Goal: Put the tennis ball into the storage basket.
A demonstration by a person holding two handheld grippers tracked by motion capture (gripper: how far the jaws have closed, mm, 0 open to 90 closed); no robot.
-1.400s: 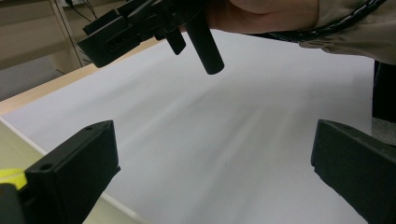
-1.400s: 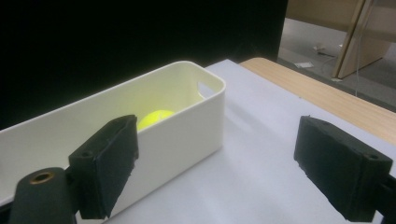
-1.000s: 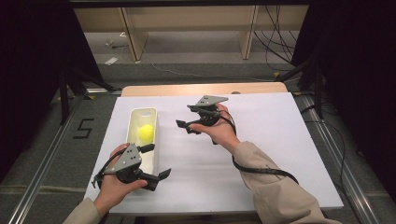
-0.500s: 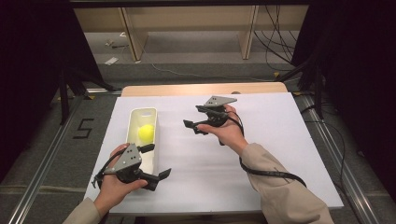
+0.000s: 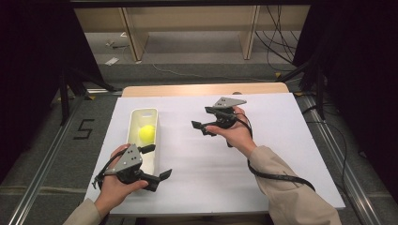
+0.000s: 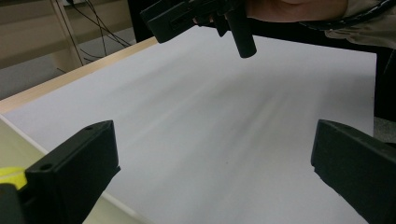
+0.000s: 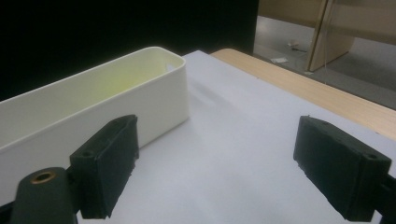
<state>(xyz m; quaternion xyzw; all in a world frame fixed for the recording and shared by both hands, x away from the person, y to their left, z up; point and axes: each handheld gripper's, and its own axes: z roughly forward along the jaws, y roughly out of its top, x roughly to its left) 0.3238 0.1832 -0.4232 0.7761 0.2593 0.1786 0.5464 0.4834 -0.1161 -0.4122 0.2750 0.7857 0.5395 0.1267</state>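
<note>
White sheeting covers the surface (image 5: 281, 154), with dark floor and wooden furniture legs beyond it. Jaws of the right gripper (image 5: 201, 126) are held apart with nothing between them, aimed across the sheet toward the white tray (image 5: 155, 140). Jaws of the left gripper (image 5: 157, 161) are likewise spread and empty, held just beside the tray's near end. A yellow ball (image 5: 147, 133) is seen resting inside the tray, about midway along it. The ball is judged light, round and prone to rolling; it should be taken across its widest part, from above, with the jaws kept between the tray walls. The tray is judged rigid, thin-walled and easily pushed along the sheet.
</note>
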